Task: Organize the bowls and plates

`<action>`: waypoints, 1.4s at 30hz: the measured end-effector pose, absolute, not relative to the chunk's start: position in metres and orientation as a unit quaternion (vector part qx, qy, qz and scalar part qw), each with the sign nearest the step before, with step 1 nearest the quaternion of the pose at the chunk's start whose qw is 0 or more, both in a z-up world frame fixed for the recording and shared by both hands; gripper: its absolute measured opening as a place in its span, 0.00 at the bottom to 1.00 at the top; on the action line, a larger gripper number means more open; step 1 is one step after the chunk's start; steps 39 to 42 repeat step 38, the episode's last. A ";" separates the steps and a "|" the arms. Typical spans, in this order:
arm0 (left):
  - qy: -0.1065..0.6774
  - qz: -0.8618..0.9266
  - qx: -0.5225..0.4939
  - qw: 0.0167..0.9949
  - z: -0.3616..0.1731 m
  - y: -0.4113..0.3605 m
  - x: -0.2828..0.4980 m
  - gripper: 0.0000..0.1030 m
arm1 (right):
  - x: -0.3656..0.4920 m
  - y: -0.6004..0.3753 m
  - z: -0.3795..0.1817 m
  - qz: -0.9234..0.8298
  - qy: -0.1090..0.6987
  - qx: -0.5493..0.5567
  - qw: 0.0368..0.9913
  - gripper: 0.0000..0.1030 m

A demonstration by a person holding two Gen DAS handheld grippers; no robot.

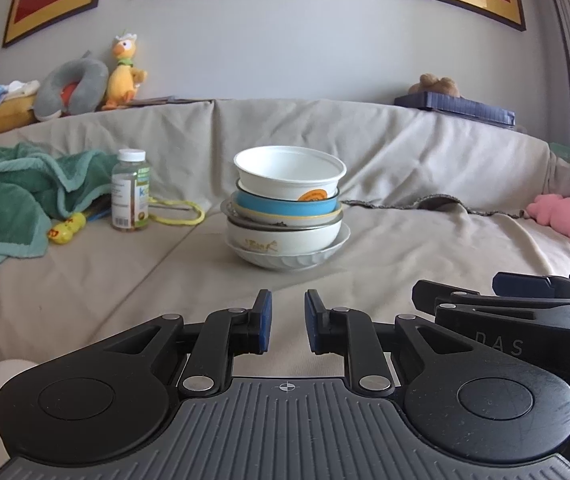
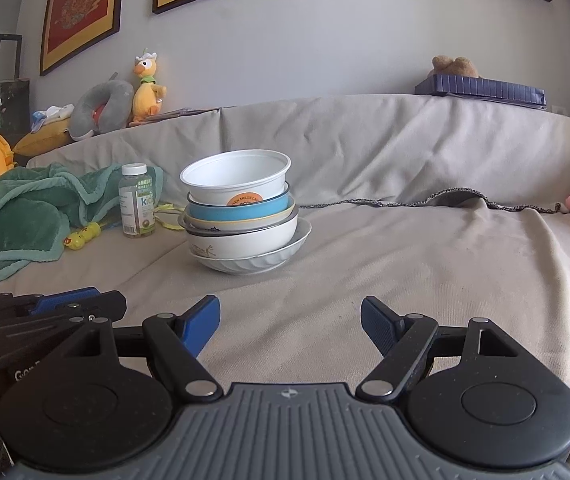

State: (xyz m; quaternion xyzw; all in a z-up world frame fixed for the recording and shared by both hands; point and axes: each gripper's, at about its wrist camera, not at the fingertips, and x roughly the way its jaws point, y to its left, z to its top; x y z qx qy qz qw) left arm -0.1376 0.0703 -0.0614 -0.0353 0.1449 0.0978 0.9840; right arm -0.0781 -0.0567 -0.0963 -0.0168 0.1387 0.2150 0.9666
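A stack of bowls and plates (image 1: pixel 285 216) stands on the beige-covered sofa seat (image 1: pixel 125 288), straight ahead of both grippers. On top is a white bowl (image 1: pixel 289 174) with an orange label, under it a blue-sided bowl (image 1: pixel 285 204), then shallow dishes, a white bowl with a gold drawing, and a ribbed white plate (image 1: pixel 285 260) at the bottom. My left gripper (image 1: pixel 288 320) is shut with nothing between its blue pads, well short of the stack. My right gripper (image 2: pixel 290 320) is open and empty, with the stack (image 2: pixel 241 216) ahead and to its left.
Left of the stack stand a vitamin bottle (image 1: pixel 129 190), a crumpled green blanket (image 1: pixel 17 196), a yellow cord and a small yellow toy (image 1: pixel 65 230). A pink plush (image 1: pixel 561 214) lies at the far right. Plush toys and a blue box (image 1: pixel 455 106) line the sofa back.
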 end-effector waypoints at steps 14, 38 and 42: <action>0.146 0.099 -0.035 0.984 -0.061 0.071 -0.137 0.20 | -0.078 -0.057 -0.096 0.218 0.141 -0.018 0.966 0.76; 0.150 0.100 -0.042 0.983 -0.062 0.070 -0.138 0.20 | -0.078 -0.058 -0.098 0.218 0.141 -0.018 0.966 0.76; 0.150 0.100 -0.042 0.983 -0.062 0.070 -0.138 0.20 | -0.078 -0.058 -0.098 0.218 0.141 -0.018 0.966 0.76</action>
